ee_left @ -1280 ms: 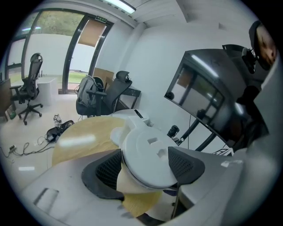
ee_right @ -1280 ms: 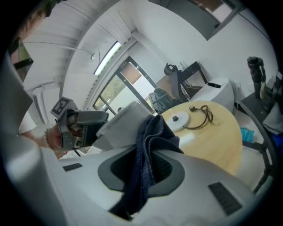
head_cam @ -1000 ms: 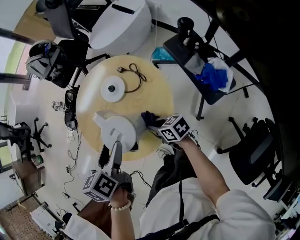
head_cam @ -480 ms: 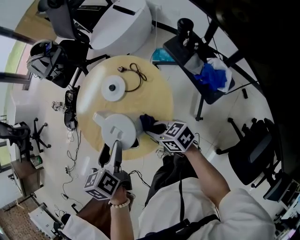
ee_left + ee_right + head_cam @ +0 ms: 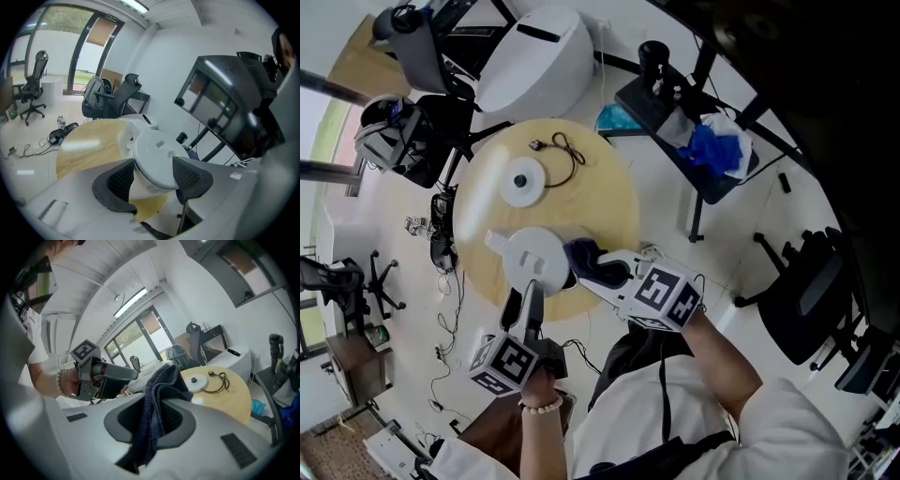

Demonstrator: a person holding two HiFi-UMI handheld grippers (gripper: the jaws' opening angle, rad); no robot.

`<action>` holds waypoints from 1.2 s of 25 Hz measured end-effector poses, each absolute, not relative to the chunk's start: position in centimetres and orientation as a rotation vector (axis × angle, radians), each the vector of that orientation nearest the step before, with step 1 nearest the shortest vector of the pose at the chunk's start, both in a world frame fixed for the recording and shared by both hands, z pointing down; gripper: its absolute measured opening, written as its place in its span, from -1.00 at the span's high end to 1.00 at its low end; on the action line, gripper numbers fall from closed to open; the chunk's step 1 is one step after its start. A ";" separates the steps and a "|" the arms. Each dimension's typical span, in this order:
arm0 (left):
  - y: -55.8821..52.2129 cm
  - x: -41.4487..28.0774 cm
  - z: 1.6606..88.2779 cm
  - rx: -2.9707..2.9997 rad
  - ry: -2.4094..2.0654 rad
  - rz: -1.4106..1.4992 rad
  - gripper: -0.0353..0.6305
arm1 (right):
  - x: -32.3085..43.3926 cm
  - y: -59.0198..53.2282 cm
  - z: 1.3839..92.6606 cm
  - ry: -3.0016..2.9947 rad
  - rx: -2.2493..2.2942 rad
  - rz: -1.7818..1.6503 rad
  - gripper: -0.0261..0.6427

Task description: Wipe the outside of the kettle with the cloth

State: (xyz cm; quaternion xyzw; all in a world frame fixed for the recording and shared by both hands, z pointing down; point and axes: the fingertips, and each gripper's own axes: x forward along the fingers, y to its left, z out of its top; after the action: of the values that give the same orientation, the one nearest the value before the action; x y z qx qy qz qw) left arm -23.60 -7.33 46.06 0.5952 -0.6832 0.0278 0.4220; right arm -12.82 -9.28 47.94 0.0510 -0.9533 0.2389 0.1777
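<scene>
- Head view: the left hand reaches forward from the bottom edge. It holds the left gripper angled down at the near side of the white plastic kettle.
- The kettle stands on the near part of the round pale wooden table, with its spout toward the left of the view.
- The right forearm comes in from the lower right. The right gripper lies just to the right of the kettle and points at its flank.
- A dark blue cloth is bunched at the right gripper's tips, right beside the kettle's wall. From this angle I cannot tell whether the two touch.
- Farther back on the table lies a white round kettle base, with a black cord looped next to it.
- Left gripper view: the jaws stand fairly wide and have just been closing. The kettle sits between them, and the ribbed black pads lie against its sides below the lid.
- Right gripper view: the jaws are close together, clamped on the cloth. It bulges above the tips and hangs out underneath.
- The right gripper looks out across the table. The left gripper and the hand holding it show at the left, beyond the cloth.
</scene>
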 end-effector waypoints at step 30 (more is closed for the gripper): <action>-3.9 -26.8 44.3 1.715 -1.784 0.250 0.17 | -12.5 -8.7 55.8 -2.515 0.252 0.815 0.73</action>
State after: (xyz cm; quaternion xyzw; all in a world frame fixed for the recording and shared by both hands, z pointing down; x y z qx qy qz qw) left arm -26.81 -3.89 44.33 0.6529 -0.6791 0.0952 0.3216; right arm -12.53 -8.65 55.75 0.0923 -0.9192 0.2978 0.2407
